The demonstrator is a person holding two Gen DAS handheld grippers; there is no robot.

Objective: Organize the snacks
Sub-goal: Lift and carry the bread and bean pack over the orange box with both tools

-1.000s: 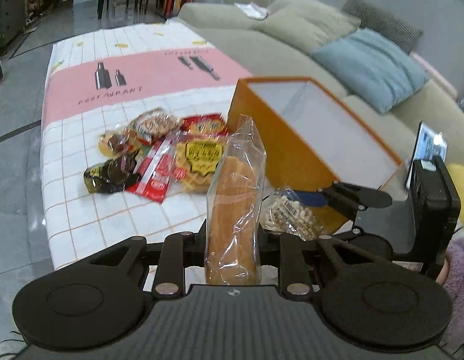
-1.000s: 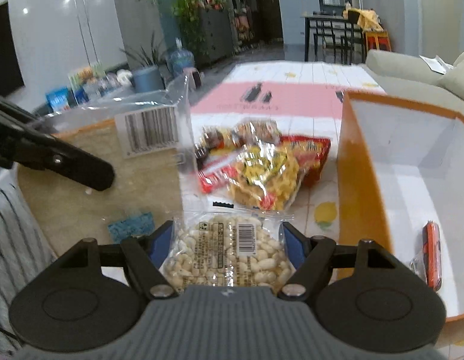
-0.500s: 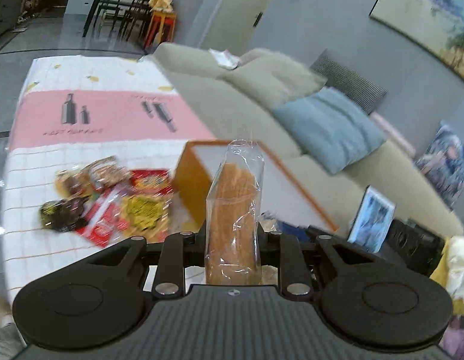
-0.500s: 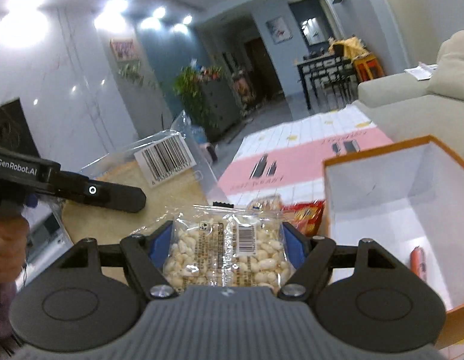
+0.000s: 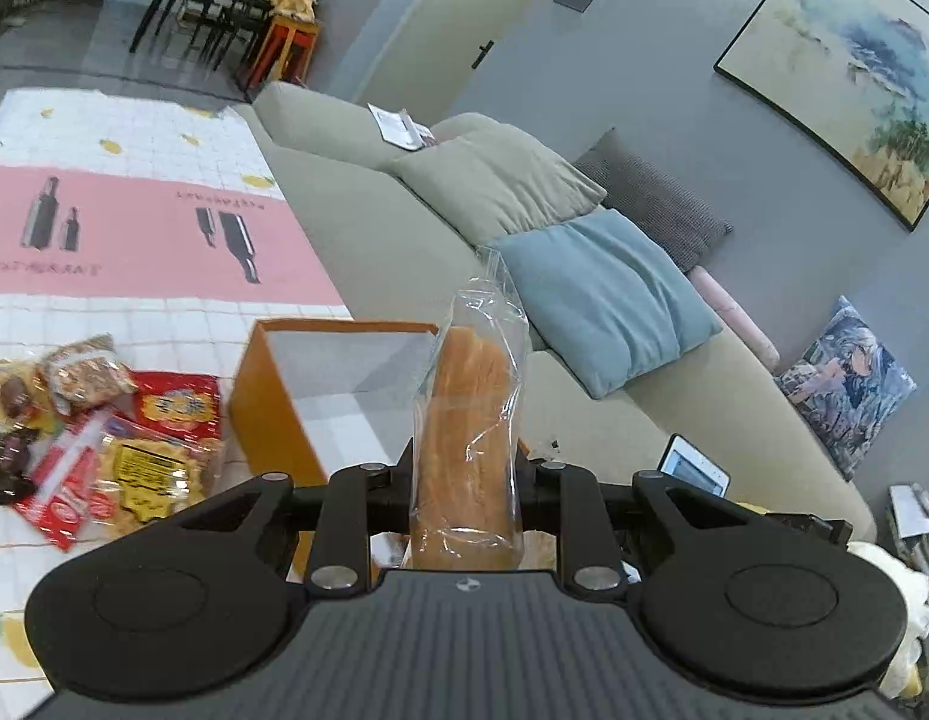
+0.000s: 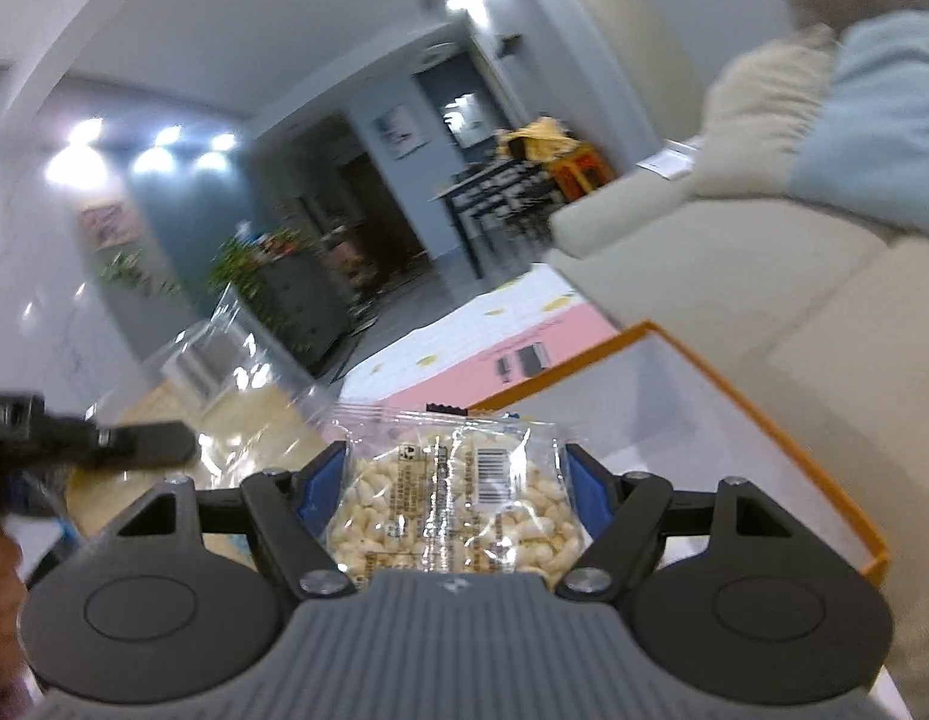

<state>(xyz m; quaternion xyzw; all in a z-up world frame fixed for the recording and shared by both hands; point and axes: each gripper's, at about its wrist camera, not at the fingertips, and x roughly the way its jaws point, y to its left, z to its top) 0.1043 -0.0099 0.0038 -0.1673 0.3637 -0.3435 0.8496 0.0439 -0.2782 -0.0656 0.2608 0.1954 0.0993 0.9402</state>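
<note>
Bread [image 5: 464, 450] in its clear bag stands pinched in your left gripper [image 5: 464, 474], just above the orange box [image 5: 272, 396]. Your right gripper [image 6: 455, 480] clamps the peanut packet [image 6: 458, 510] beside that box [image 6: 794, 456].

Left black two-finger gripper [image 5: 464, 468] clamps a clear-wrapped bread loaf [image 5: 467, 450]; right blue-padded gripper [image 6: 455, 480] grips a transparent peanut packet [image 6: 455, 504].
</note>
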